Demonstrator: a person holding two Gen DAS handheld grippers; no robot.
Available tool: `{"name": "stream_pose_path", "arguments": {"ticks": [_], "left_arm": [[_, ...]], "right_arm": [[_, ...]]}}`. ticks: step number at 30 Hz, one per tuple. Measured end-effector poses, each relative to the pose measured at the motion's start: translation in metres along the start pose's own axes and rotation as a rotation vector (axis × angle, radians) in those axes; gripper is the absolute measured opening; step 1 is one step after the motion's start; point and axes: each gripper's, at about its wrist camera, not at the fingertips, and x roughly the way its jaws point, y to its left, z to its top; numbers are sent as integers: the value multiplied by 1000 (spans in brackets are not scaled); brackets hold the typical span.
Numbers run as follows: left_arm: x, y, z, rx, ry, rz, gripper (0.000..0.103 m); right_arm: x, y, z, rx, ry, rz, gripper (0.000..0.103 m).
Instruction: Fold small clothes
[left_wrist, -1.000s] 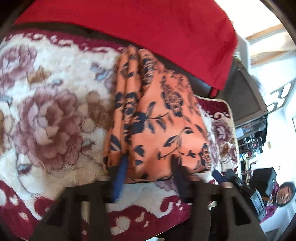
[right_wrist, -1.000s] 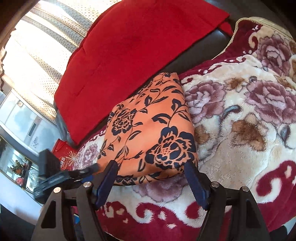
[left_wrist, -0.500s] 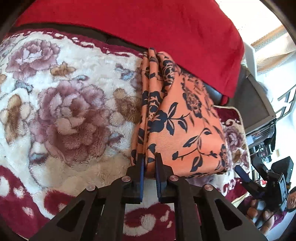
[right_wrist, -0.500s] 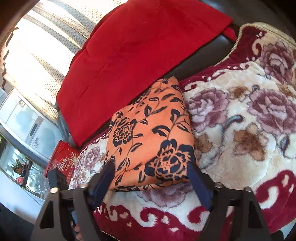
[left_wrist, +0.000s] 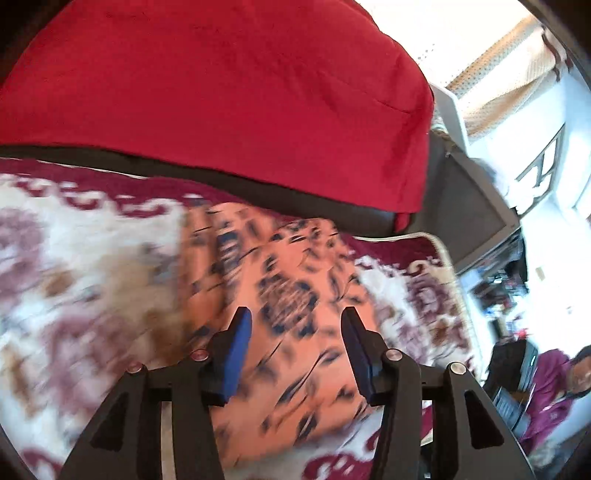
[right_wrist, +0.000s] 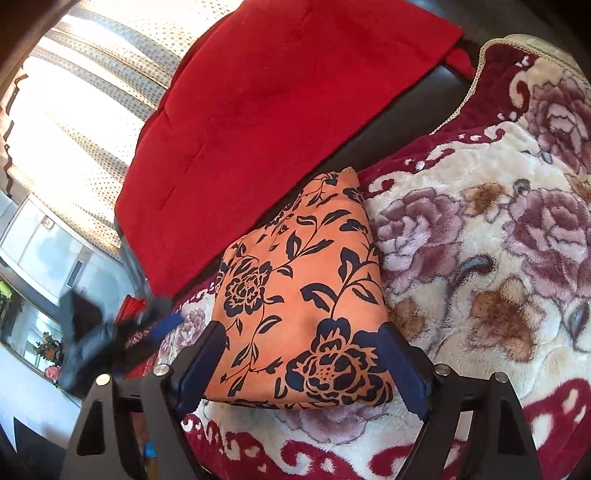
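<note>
A folded orange cloth with dark blue flowers (right_wrist: 306, 302) lies flat on a plush floral blanket (right_wrist: 480, 258). My right gripper (right_wrist: 301, 343) is open over its near edge, jaws on either side of it, holding nothing. In the left wrist view the same cloth (left_wrist: 288, 295) is blurred by motion. My left gripper (left_wrist: 295, 317) is open above it, with nothing between the blue pads. The left gripper also shows blurred at the left of the right wrist view (right_wrist: 147, 328).
A red cushion (right_wrist: 277, 110) leans on the dark sofa back (left_wrist: 295, 199) behind the cloth. A curtained window (right_wrist: 85, 92) is beyond. A person in purple (left_wrist: 554, 384) sits at the far right of the left wrist view.
My left gripper was shut on the cloth's left edge half a second ago. It has let go, opened, and lifted and swung right. The right gripper stayed open, drawing slightly nearer the cloth.
</note>
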Motion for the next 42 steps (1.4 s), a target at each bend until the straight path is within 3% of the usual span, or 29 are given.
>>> {"name": "stream_pose_path", "arguments": {"ticks": [1,4,7,10,12,16,18,20,22,25,28,30,32,35,42], "left_arm": [[16,3,8,-5,20,15,51],[62,53,19,-140,106,156,47],[45,79,11,-244,47,80,43],[9,67,-4,-198,-24,180,47],[-4,56,-15,-149,-34,197,48],[-17,25,-35,-35,-44,242,55],[-19,21,-43,2,-46,290,58],[-11,21,-50,14,-12,366,58],[-16,25,-56,-17,7,358,58],[-26,26,-63,-13,-17,372,60],[-32,23,-65,-4,-21,393,60],[-37,21,-67,-10,-24,388,61],[-41,18,-70,-14,-26,387,63],[-47,14,-74,-6,-39,386,65],[-45,5,-74,33,-43,404,66]], "right_arm": [[1,-1,-1,0,5,0,86],[3,-7,-3,5,23,-11,86],[0,-12,-3,1,29,-5,86],[4,-17,3,2,33,-11,86],[8,-16,8,10,29,3,86],[14,3,9,17,38,118,86],[28,11,4,14,96,169,92],[58,9,-8,10,209,138,93],[64,14,-17,-21,214,63,93],[48,35,-19,-56,187,118,93],[39,43,-21,-75,162,103,93],[47,35,-24,-45,179,98,94],[61,18,-28,13,227,39,94],[52,18,-39,41,202,86,94],[27,14,-38,21,147,68,94]]}}
